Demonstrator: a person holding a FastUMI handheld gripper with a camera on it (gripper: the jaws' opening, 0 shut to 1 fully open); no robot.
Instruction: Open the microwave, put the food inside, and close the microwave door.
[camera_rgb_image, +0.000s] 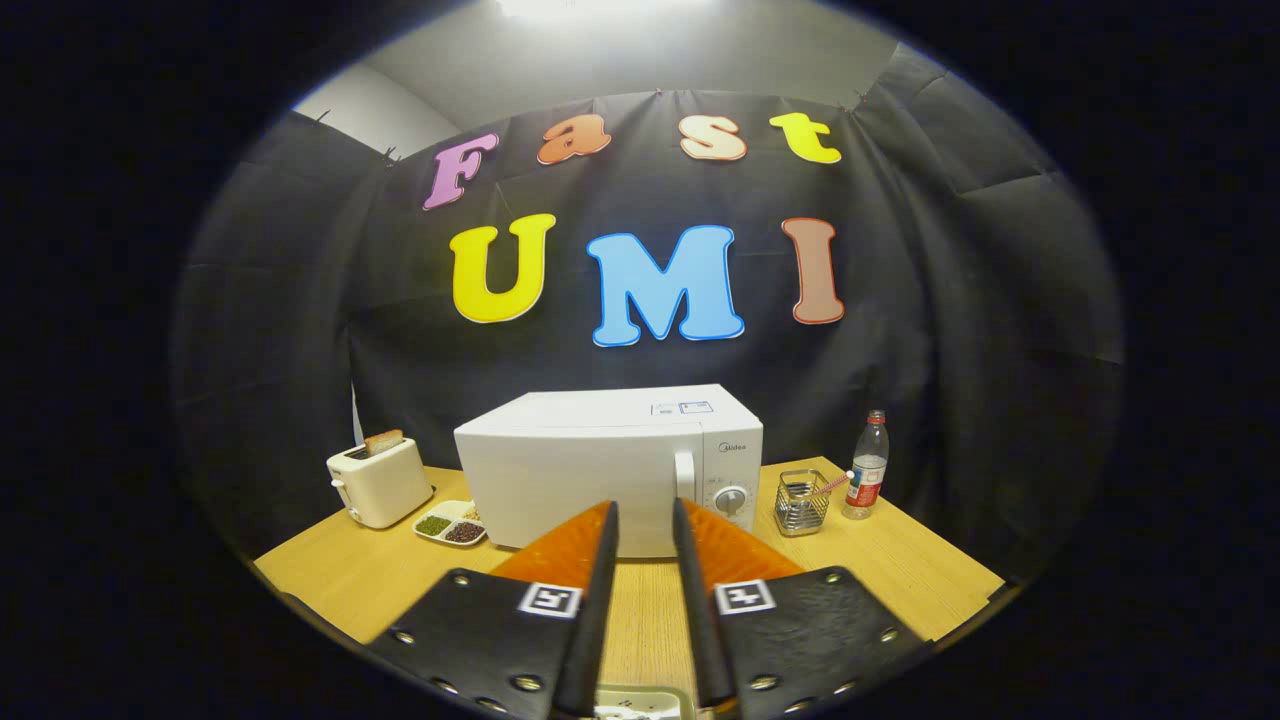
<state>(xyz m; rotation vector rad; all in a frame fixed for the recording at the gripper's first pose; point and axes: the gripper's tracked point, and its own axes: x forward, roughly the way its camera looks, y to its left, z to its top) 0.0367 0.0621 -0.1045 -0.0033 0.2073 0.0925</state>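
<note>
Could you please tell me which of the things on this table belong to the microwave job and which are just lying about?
For the job: microwave, door closed; gripper, fingers apart, holding nothing.

Lying about: toaster, sectioned dish, wire holder, bottle.

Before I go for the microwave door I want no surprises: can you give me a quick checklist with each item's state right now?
1. Microwave door shut, ready to be opened: ok.
2. Door handle in sight, just beyond the fingers: ok.
3. Gripper fingers apart, holding nothing: ok.
4. Table bare between fingers and microwave: ok.
5. Wire holder and bottle stand right of the microwave, apart from it: ok.
6. Food to load: a pale tray edge shows beneath the fingers; contents cannot tell.
</note>
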